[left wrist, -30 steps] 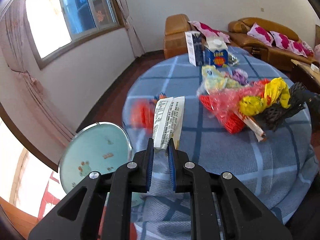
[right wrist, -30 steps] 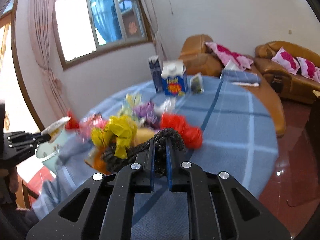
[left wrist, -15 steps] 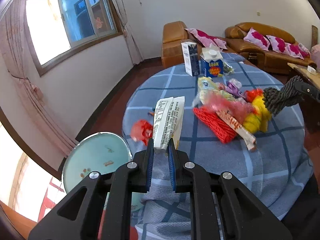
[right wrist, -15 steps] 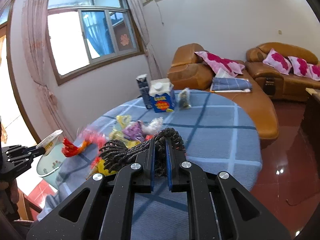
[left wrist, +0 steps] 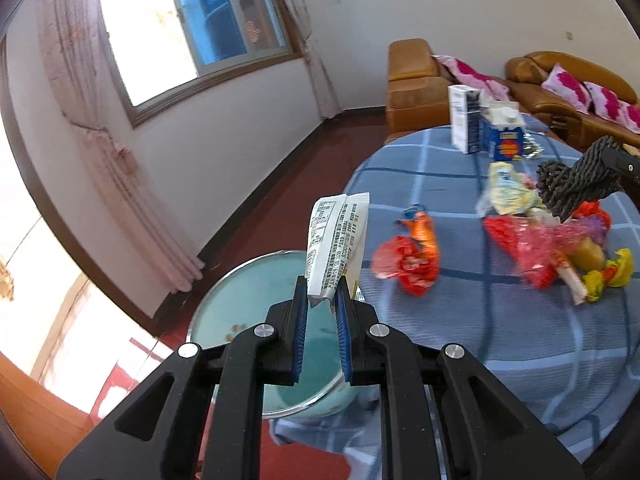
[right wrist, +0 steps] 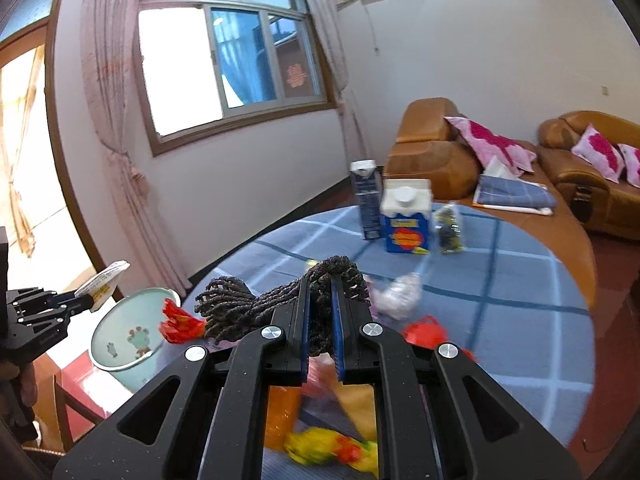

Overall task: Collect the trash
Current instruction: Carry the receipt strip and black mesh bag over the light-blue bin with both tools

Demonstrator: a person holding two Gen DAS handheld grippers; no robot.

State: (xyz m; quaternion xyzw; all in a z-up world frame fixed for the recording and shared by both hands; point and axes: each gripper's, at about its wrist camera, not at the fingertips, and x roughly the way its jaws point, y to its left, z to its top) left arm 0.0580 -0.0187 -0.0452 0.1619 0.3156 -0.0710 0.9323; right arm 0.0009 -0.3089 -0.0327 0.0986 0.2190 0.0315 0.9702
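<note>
My left gripper is shut on a white printed wrapper and holds it above the rim of a pale green waste bin beside the round table. My right gripper is shut on a dark knitted cloth, lifted above the table; the same cloth shows at the right of the left wrist view. Loose wrappers lie on the blue checked tablecloth: a red and orange one, a red mesh bag and a yellow one. The bin and my left gripper appear at the left of the right wrist view.
Two cartons, a dark blue one and a blue one with a white cap, stand at the table's far side next to a small clear packet. Brown sofas with pink cushions stand behind. A window and curtain fill the left wall.
Both grippers rose and drew back from the pile. The left one swung left with the wrapper until it hangs over the bin. The right one lifted the dark cloth clear of the trash.
</note>
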